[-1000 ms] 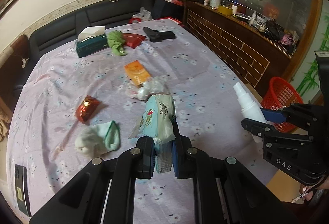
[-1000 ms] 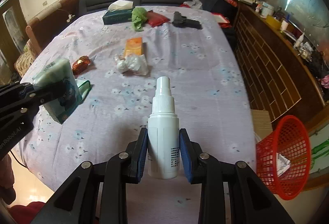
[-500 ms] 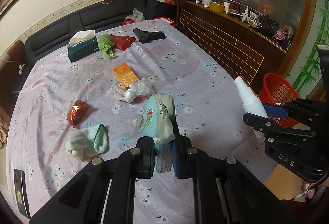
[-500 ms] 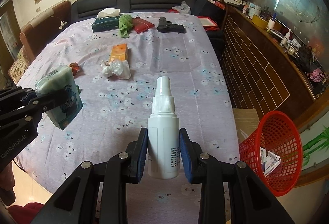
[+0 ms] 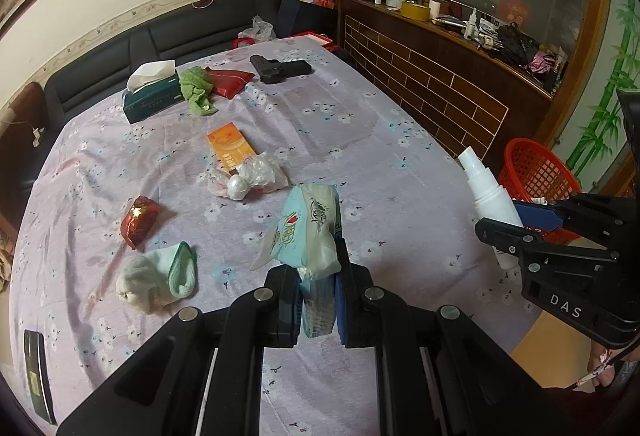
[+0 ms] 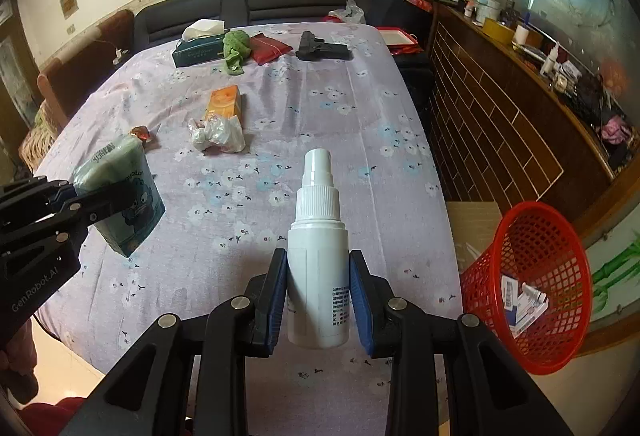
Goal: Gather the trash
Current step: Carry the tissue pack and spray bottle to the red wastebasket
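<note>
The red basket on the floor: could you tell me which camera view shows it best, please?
The right wrist view shows the red basket best: its whole rim, mesh wall and the packaging lying inside are visible. In the left wrist view the right gripper and its white spray bottle cover the basket's lower part.

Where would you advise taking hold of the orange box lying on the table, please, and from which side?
Grip the orange box across its two long edges near its far end, coming down from above. It lies flat, so only the narrow width fits between jaws, and the crumpled plastic bag crowds its near end.
</note>
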A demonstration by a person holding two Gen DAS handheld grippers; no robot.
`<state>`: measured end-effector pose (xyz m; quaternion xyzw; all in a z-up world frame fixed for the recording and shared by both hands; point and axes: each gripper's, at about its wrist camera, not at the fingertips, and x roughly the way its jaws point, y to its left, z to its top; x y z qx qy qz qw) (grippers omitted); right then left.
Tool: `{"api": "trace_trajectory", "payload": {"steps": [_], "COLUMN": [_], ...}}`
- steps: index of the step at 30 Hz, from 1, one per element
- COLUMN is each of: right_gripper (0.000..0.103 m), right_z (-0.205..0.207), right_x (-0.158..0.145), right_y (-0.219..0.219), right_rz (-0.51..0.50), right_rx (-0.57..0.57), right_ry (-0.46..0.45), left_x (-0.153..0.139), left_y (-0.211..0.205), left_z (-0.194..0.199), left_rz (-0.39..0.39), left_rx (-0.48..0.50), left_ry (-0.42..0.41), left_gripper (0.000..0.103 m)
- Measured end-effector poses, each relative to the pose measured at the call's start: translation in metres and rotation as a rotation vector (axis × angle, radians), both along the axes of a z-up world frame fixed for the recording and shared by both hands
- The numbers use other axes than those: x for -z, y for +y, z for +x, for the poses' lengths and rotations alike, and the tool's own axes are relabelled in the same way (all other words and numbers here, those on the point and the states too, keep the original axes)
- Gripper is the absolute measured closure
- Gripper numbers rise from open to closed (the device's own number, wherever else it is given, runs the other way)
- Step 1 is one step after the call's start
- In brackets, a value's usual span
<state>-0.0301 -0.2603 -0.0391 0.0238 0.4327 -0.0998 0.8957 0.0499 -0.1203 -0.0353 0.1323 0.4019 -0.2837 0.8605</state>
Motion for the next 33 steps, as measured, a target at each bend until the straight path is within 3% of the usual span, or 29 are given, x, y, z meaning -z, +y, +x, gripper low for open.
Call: {"api": "trace_trajectory", "payload": {"steps": [20,33], "right_gripper": [0.071,0.071], "right_z": [-0.032,-0.073], "right_x": [-0.001,-0.007], "right_y": [-0.032,-0.09], "right_rz": [0.068,0.138], "right_rx": [0.079,0.218], "right_ry": [-0.022,-0.058], "left_x": [0.001,-0.003], "left_y": [-0.035,-0.096], "left_z": [-0.021,-0.037], "left_rz": [0.032,0.042], "left_rx": [0.079,0.211], "left_ry": [-0.007,-0.001], "left_gripper": [0.091,0.091]}}
